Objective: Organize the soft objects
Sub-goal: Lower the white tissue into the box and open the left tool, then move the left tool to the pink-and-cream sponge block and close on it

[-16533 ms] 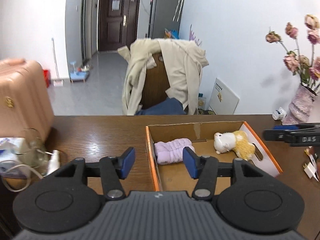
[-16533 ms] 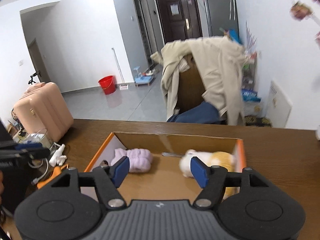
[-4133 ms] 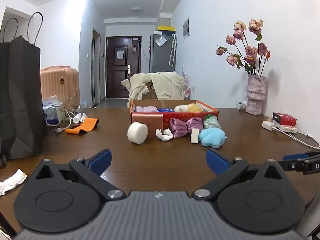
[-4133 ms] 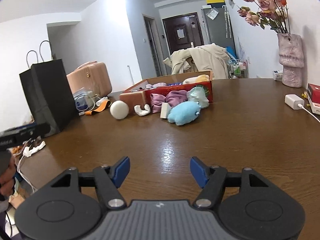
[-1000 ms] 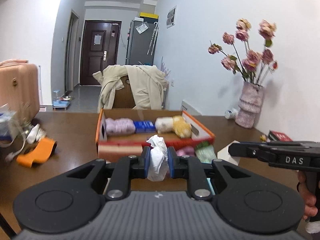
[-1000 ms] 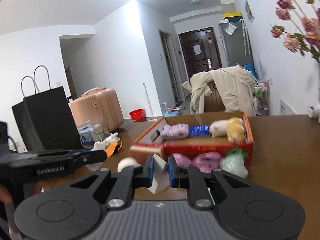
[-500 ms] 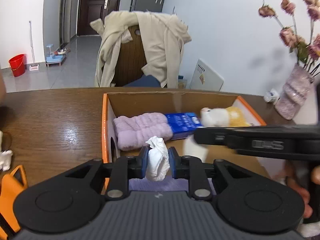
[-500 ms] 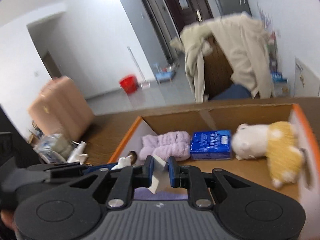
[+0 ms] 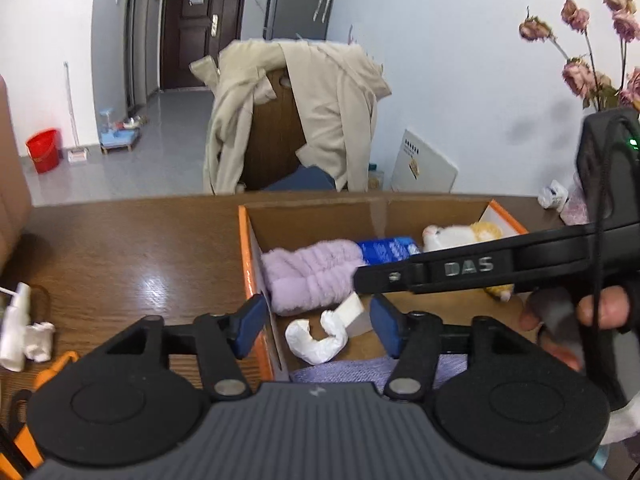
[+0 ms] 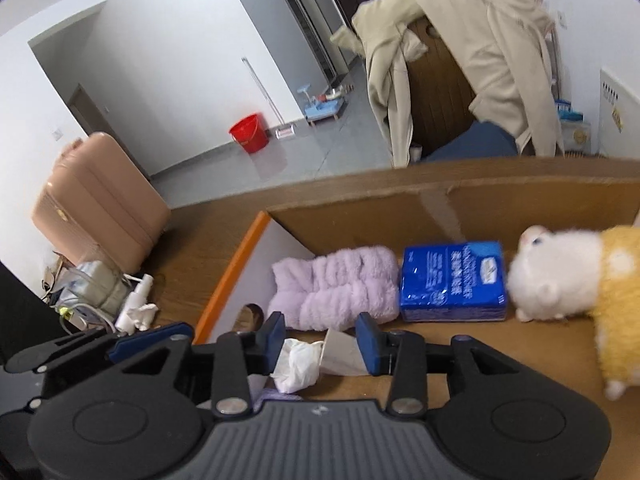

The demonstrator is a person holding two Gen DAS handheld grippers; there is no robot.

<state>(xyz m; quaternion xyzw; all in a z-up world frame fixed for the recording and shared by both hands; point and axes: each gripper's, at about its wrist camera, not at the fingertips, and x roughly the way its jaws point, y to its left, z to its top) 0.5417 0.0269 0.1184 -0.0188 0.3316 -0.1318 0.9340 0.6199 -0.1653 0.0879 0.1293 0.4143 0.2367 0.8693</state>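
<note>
left wrist view: both tongs (image 9: pixel 316 330) (image 10: pixel 320 344) just opened, white rag (image 9: pixel 316 340) and pale block (image 9: pixel 354 314) dropped in box (image 9: pixel 246 248), seemingly more left outside.

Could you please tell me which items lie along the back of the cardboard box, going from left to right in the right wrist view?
Lilac fluffy cloth → blue tissue pack → white and yellow plush toy.
</note>
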